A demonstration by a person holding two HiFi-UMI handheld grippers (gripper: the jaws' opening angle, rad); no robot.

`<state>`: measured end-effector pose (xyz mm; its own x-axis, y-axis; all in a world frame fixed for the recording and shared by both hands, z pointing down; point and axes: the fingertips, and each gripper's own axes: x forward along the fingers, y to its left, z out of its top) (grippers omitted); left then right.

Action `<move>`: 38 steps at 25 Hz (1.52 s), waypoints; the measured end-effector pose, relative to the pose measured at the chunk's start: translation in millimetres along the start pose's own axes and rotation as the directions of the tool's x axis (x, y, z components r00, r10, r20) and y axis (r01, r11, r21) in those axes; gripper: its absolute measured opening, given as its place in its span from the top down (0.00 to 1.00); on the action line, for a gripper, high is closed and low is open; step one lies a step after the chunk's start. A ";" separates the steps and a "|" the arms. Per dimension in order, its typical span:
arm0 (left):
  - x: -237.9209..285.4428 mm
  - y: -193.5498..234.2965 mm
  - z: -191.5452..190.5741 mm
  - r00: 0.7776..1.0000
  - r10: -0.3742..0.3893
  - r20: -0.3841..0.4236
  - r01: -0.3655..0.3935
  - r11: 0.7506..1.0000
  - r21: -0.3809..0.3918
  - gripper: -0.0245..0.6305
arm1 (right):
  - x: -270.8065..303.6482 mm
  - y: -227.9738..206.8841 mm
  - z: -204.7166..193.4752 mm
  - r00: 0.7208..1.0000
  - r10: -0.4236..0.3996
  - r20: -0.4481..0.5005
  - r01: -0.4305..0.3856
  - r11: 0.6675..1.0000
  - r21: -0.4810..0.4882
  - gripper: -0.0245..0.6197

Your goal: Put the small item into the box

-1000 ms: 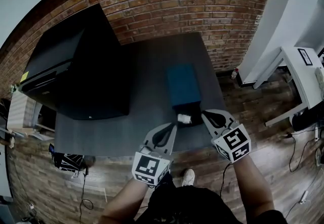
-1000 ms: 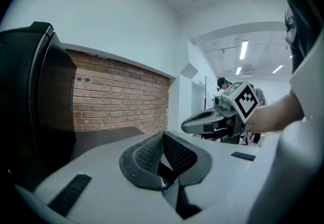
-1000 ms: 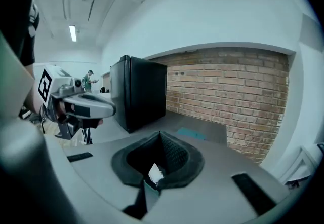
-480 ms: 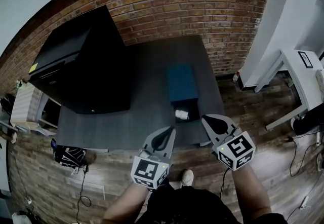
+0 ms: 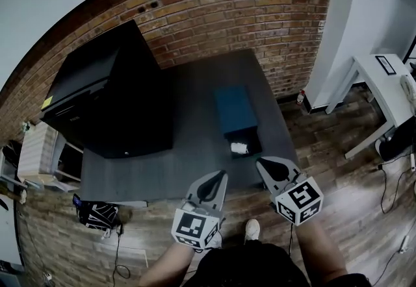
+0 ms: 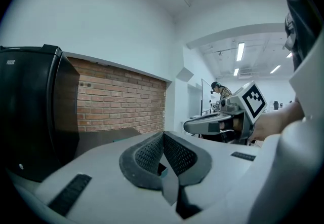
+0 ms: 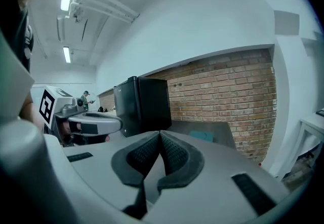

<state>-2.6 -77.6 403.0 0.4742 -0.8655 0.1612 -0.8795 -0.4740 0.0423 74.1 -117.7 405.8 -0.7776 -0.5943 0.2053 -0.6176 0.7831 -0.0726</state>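
In the head view we find the teal box lying on the dark grey table, beside a tall black cabinet. The box has a darker open section at its near end. The small white item lies in that dark section, and as far as we can tell it is inside the box, not beside it. The left gripper and the right gripper are held at the table's near edge, partly over the wooden floor, and neither touches the box or the item. In the left gripper view the two ribbed pads meet at their tips with nothing clamped between them. Beyond them we see only the brick wall and the other gripper off to the side. In the right gripper view the pads are likewise pressed together and empty, with the box a small teal patch far off on the table. We judge the placing itself done, since the item rests where it belongs and both tools are clenched on nothing. If the teal part is a lid, closing it may be all that is left, but we cannot tell that from here.
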 end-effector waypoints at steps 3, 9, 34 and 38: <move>-12.6 5.7 -1.4 0.999 -0.032 0.001 0.032 0.999 0.007 0.91 | 2.5 15.6 -1.5 1.000 -0.030 0.008 0.029 0.999 0.017 0.94; -35.1 14.7 -5.2 0.996 -0.093 0.005 0.093 0.996 0.016 0.91 | 0.7 43.5 -2.5 0.995 -0.098 0.006 0.098 0.995 0.035 0.93; -74.0 20.8 -8.8 0.976 -0.215 0.027 0.214 0.977 0.013 0.91 | -7.4 98.3 -3.1 0.979 -0.205 -0.007 0.205 0.978 0.030 0.94; -73.3 22.6 -9.4 0.975 -0.219 0.025 0.218 0.976 0.018 0.91 | -5.1 98.3 -2.8 0.979 -0.204 -0.005 0.204 0.978 0.032 0.93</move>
<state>-57.6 -23.3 401.4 0.6559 -0.7447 0.1235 -0.7540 -0.6542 0.0592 17.7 -37.2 400.4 -0.6345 -0.7409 0.2203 -0.7670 0.6388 -0.0607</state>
